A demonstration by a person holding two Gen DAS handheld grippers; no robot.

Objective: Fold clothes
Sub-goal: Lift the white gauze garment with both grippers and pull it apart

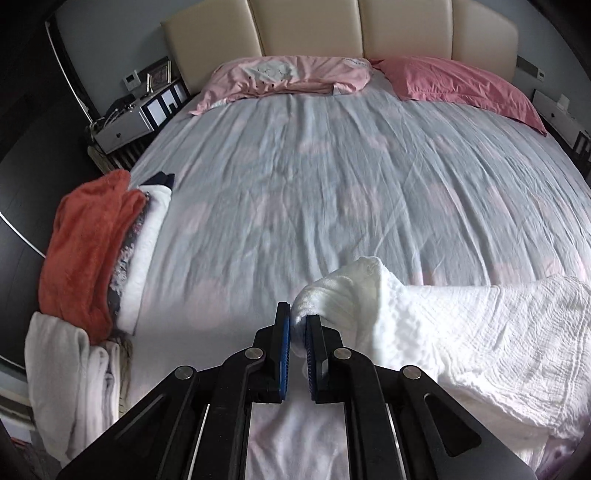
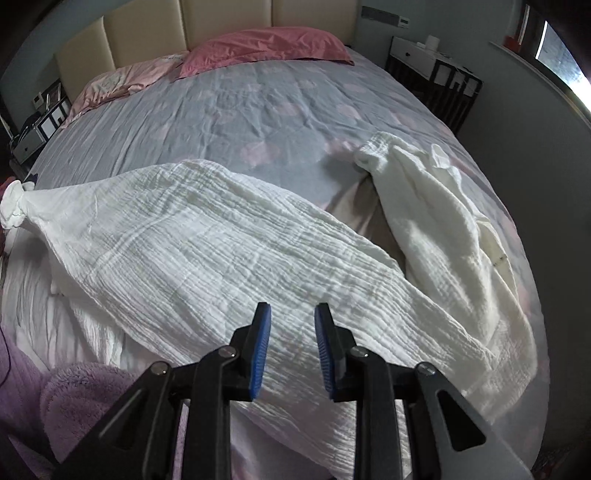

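— Clamping a bunched corner of the white crinkled cotton garment (image 1: 461,332), the left tongs (image 1: 298,328) were seen with their blue pads nearly together and the cloth pinched between them. Was that corner lifted?

— It was seen raised off the grey bedsheet with faint pink blotches (image 1: 314,177), with the rest of the garment trailing away to the right across the near part of the bed. In the right wrist view the same garment (image 2: 221,251) was stretched from a knotted-looking bunch at the far left towards the lower right.

— And the right tongs (image 2: 292,325)?

— Their blue pads were held apart above the garment, with nothing gripped between them; whether the tips touched the cloth could not be told.

— What else was noted on the bed?

— A second white crumpled garment (image 2: 443,221) was seen just beside the first, at its right. A stack of folded things lay at the left edge of the bed: an orange fleecy cloth (image 1: 88,243) on top, a white folded piece (image 1: 147,251) beside it, and pale towels (image 1: 70,380) nearer the camera. Two pillows were set against the cream padded headboard (image 1: 332,26), a light pink pillow (image 1: 288,77) and a darker pink pillow (image 1: 461,88). A lilac fluffy fabric (image 2: 74,391) was seen at the lower left of the right wrist view.
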